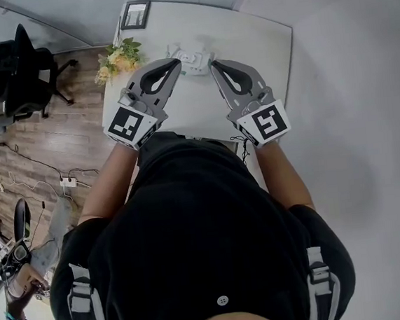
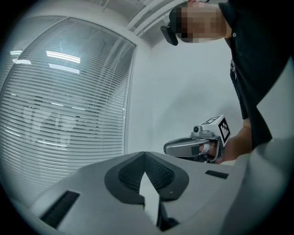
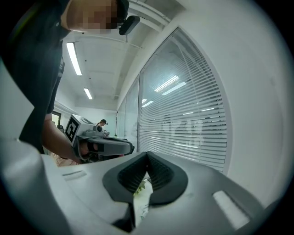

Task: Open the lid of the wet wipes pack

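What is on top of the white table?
A white wet wipes pack, a bunch of yellow flowers at the left edge and a dark-framed picture at the far end. The person's black shirt covers the white table's near part.

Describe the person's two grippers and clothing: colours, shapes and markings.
Both the left gripper and right gripper are grey, tapering shells with dark ribbed pads; each bears a white cube with black square markers. The person wears a black short-sleeved top.

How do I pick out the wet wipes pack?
On the white table, look just right of the yellow flowers and nearer the person than the dark-framed picture. The wet wipes pack lies there, the only flat, pale packet.
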{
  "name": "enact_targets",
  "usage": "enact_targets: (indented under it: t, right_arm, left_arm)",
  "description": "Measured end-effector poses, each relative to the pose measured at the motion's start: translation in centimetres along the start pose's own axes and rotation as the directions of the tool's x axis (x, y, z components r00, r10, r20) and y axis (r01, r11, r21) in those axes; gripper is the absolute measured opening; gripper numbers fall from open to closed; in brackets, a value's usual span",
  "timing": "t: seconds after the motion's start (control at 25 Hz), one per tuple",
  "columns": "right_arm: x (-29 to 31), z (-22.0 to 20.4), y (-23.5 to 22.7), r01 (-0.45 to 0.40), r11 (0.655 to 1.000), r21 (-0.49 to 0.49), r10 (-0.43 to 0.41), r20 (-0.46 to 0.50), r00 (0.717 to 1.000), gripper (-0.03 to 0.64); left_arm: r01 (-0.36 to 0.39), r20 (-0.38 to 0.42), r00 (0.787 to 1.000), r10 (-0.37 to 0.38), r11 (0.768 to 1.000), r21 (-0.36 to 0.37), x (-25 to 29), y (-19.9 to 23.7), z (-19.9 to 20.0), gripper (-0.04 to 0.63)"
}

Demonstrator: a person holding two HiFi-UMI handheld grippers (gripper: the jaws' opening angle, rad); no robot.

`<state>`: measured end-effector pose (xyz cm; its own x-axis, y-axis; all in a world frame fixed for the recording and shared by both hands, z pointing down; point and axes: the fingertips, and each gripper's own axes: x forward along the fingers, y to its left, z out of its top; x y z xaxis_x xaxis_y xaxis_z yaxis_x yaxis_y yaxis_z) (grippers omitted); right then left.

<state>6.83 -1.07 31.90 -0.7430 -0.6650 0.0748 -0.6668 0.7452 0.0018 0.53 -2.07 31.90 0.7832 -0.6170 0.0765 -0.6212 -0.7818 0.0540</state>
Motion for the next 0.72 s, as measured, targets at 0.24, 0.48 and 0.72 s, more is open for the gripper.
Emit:
enact_targets:
  t: [0.24,0.48,0.72]
  right_arm:
    - [0.31,-0.4,0.06,0.0,1.0,0.001,0.0,0.0,1.0,0.011]
    - [0.56,-0.52,0.31,-0.001,1.0,0.003,0.001,-0.008,1.0,0.011]
    - [0.64,-0.81,0.21,0.002,1.0,0.003,-0.002,-0.012,1.0,0.011]
  left_arm:
    - [-0.002,-0.003,1.0,0.002,1.0,0.007,-0.02,0.28,-0.48,0.008]
    - [-0.001,-0.003,1.0,0.001,1.0,0.004,-0.11,0.51,-0.48,0.008]
    - [-0.003,-0.018,1.0,0.003,1.0,-0.007,-0.11,0.67,-1.0,0.008]
